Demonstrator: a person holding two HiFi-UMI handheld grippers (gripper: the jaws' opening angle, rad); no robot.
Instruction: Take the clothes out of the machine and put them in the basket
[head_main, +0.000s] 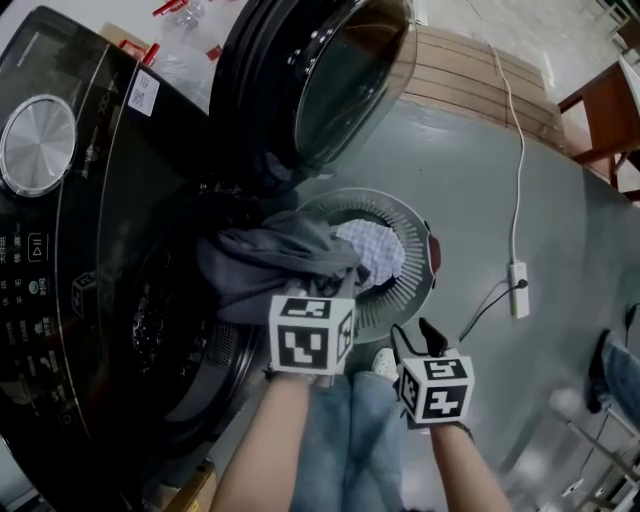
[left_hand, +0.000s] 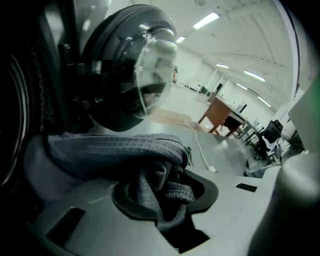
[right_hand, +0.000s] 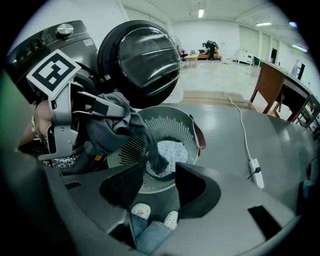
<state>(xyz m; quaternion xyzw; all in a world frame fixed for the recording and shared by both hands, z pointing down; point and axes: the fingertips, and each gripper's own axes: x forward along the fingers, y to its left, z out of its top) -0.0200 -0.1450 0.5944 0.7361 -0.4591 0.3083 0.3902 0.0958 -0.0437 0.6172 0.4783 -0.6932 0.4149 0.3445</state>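
Grey garment (head_main: 262, 262) tight between left gripper's (left_hand: 167, 197) fingers (left_hand: 206, 190), partly over basket (head_main: 405, 300)

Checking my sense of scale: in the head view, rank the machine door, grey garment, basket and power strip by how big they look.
1. machine door, largest.
2. grey garment and basket: they look about alike, and the garment hides part of the basket, so unranked.
3. power strip, smallest.
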